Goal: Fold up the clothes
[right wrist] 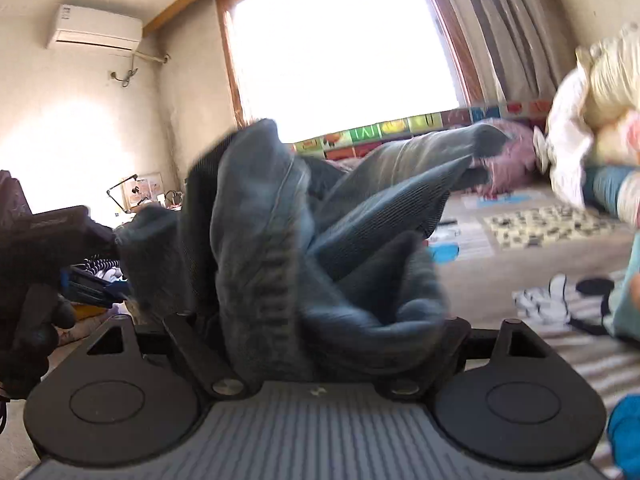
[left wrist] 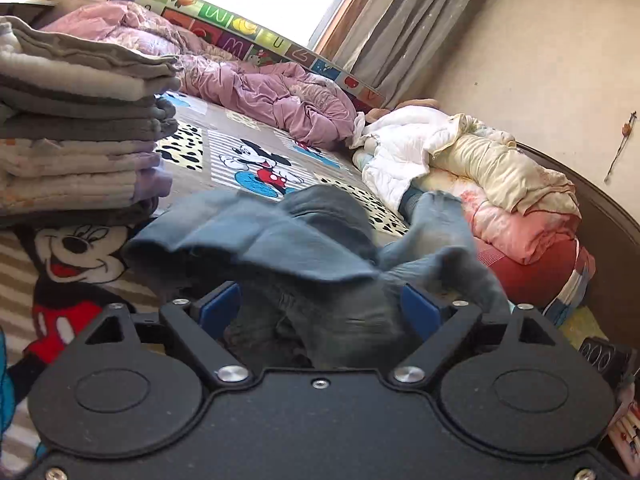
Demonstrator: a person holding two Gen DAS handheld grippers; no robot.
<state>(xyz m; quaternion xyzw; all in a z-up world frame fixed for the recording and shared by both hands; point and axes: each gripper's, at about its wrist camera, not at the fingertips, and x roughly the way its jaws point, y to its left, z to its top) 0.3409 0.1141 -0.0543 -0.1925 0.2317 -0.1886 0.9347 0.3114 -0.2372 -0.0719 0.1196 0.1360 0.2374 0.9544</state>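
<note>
**Grey-blue garment bunched in both grippers, mid-air over bed**

Left wrist view: nearest the cam, left gripper w/ jaws spread wide, blue pads showing either side. The grey-blue garment is heaped across and between them, motion-blurred; pads don't look pressed onto it, so cloth seems draped rather than pinched. Behind: cartoon-mouse bedspread, stack of folded clothes at left, pink quilt, white and cream bedding pile at right.

Right wrist view: right gripper is buried under the same garment; fingertips hidden by cloth, jaws stand wide, but can't tell if fabric is actually gripped. The left gripper shows at frame left, touching the garment's edge. Window and AC unit behind.

Risks, imo: w/ jaws this wide and cloth only draped, garment may slide off & land crumpled on the bed. Bunched layers hide hems/corners, so next grab may catch the wrong edge → crooked fold. A swinging loose end could also clip the folded stack nearby and topple it.
</note>
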